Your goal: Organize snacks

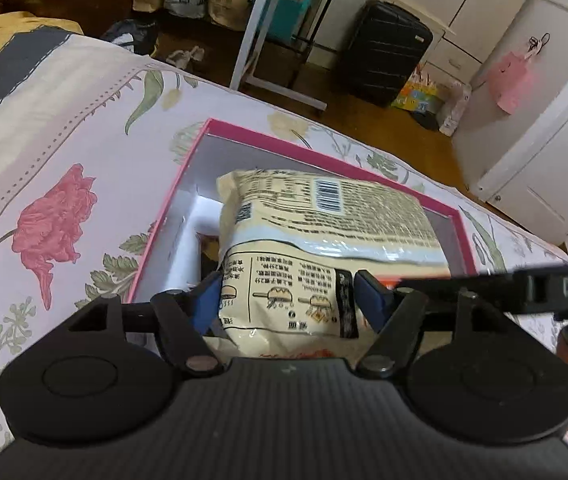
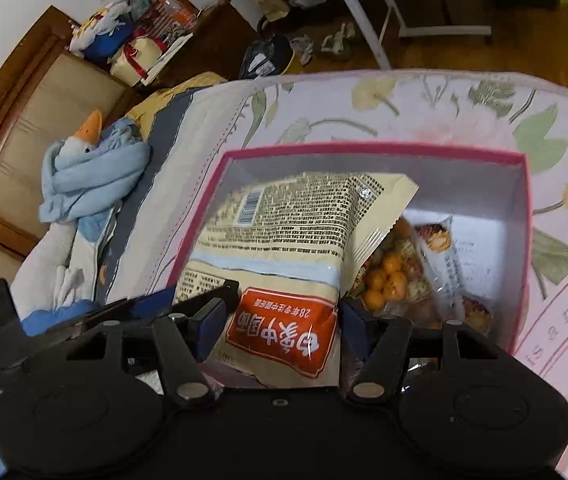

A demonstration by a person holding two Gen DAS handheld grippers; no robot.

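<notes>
A large cream noodle packet [image 1: 324,240] fills the centre of both wrist views, lying partly inside an open pink-rimmed box [image 1: 179,184] that rests on a floral bedspread [image 1: 63,140]. Both tools meet the packet at its near end. The left gripper [image 1: 288,300] has its blue pads [image 1: 205,304] pressed against either side of the packet's printed back, so it appears clamped on the bag. The right gripper [image 2: 273,324] brackets the same packet [image 2: 284,240] around its red label, pads touching each side; it also looks closed on the bag, though how firmly is hard to judge.

The packet's long axis runs straight away from both tools, toward the top of each frame and the far wall of the box [image 2: 524,200]. Its far end is down inside the box while the near end sits higher, at the near rim. Neither hand seems clearly nearer; they share the near end. Settling it in probably means easing it forward and down.

In the right wrist view, right of centre, smaller snack packs [image 2: 396,276] showing orange balls lie on the box floor beside and partly under the packet.

Around the bed: a blue-wrapped goose toy [image 2: 87,168] at left, a black suitcase [image 1: 384,52] and white desk frame [image 1: 251,40] at upper centre, wooden floor, pale cabinets.
</notes>
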